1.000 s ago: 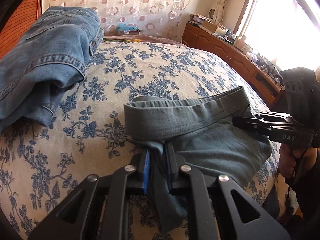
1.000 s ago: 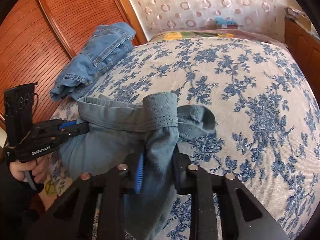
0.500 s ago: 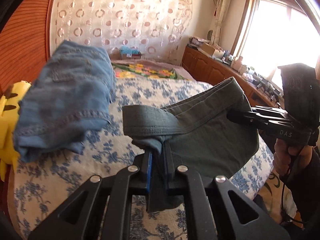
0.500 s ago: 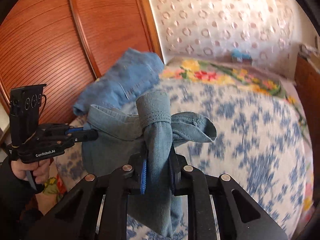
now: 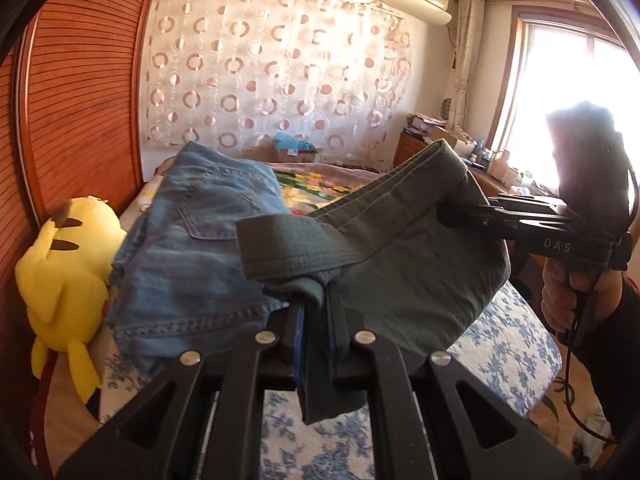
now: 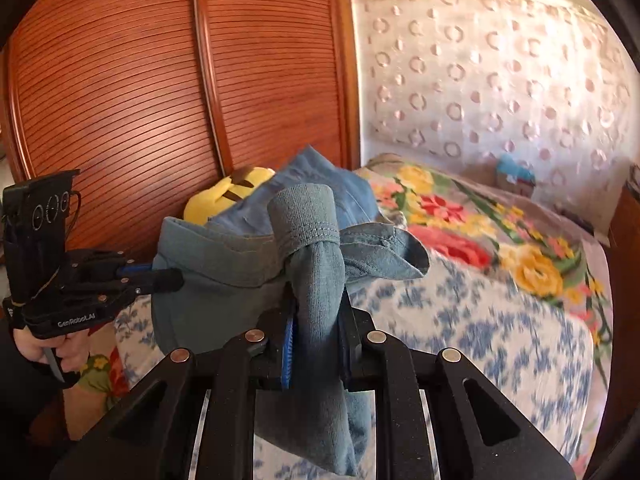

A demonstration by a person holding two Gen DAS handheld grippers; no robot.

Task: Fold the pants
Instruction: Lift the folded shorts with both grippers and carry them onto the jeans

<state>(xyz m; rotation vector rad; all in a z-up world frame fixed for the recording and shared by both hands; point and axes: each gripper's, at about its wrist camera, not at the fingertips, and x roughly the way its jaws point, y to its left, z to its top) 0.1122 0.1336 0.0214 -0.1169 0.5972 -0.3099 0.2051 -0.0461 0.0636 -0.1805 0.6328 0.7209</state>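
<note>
1. Presently, grey-green pants [image 5: 400,264] held up off the bed [image 5: 516,344], stretched between both claws; waistband [image 5: 288,248] facing the left wrist camera.
2. Left claw [image 5: 316,320]: fingers pressed together on a bunched fold of the pants at one end of the waistband; a tail of cloth hangs below the fingers.
3. Right claw [image 6: 316,320]: clamped on the other end of the pants [image 6: 224,276]; fabric rolls up over the fingers and droops beneath them.
4. Each claw shows in the other's view, gripping its side of the garment: right claw [image 5: 452,216], left claw [image 6: 168,276].
5. Folded blue jeans [image 5: 192,252] lie on the bed behind the pants, beside a yellow Pikachu plush [image 5: 68,272] against the wooden wardrobe [image 6: 160,92].
6. Bedspread: blue floral print on white.
</note>
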